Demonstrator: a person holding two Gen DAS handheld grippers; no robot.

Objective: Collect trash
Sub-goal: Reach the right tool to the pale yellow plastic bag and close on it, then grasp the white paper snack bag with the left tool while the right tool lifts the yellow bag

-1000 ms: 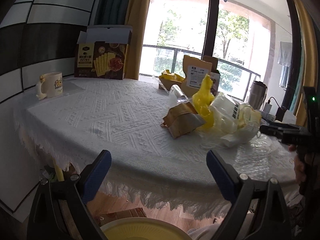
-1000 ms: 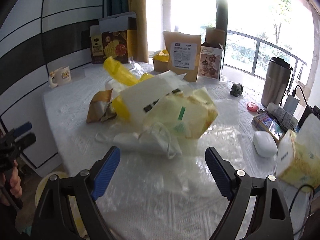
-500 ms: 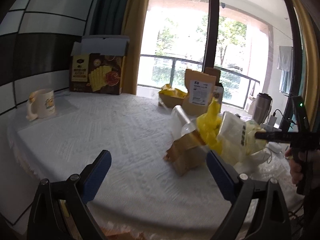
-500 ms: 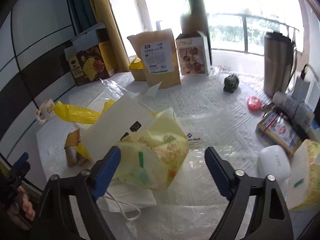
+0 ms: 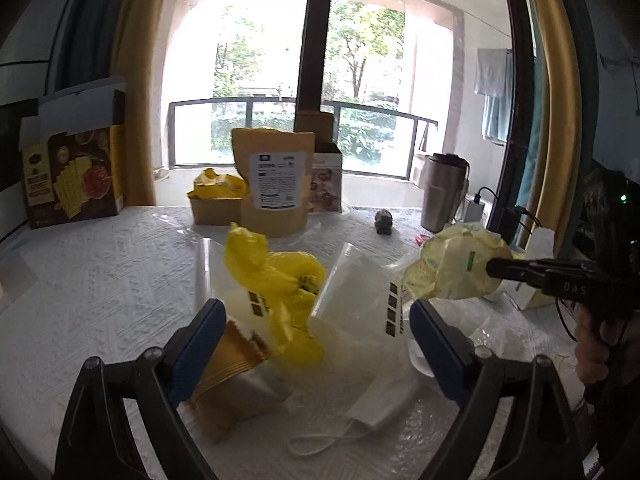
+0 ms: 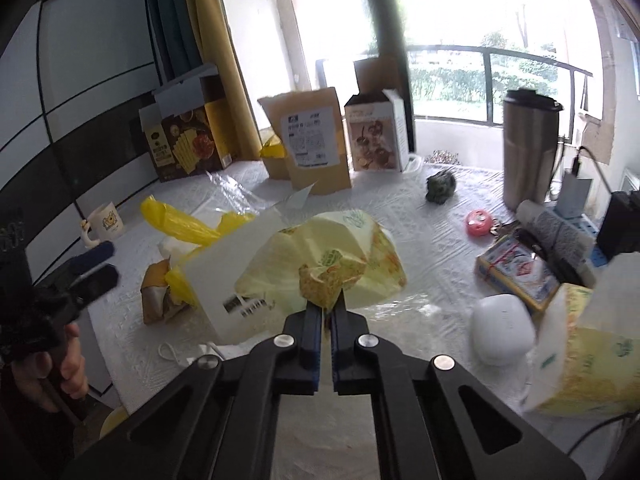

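A heap of trash lies on the white tablecloth (image 5: 100, 280): a yellow plastic bag (image 5: 276, 276), a white printed bag (image 5: 360, 300), a gold pouch (image 5: 236, 376) and a face mask (image 5: 376, 404). My left gripper (image 5: 316, 340) hovers over this heap. Its jaws are closing but still wide, with the yellow bag and gold pouch between them and untouched. My right gripper (image 6: 326, 308) is shut on a crumpled pale yellow wrapper (image 6: 328, 252). In the left wrist view that wrapper (image 5: 452, 268) hangs lifted at the right.
At the back stand a snack box (image 5: 72, 176), a kraft pouch (image 5: 276, 184) and a small carton (image 6: 376, 136). A steel tumbler (image 6: 528, 148), a white case (image 6: 504, 328) and a tissue pack (image 6: 584, 360) sit right. A mug (image 6: 106, 222) is left.
The right gripper has shut on the pale yellow wrapper and raised it off the heap. The left gripper has come forward from the table's edge to over the trash.
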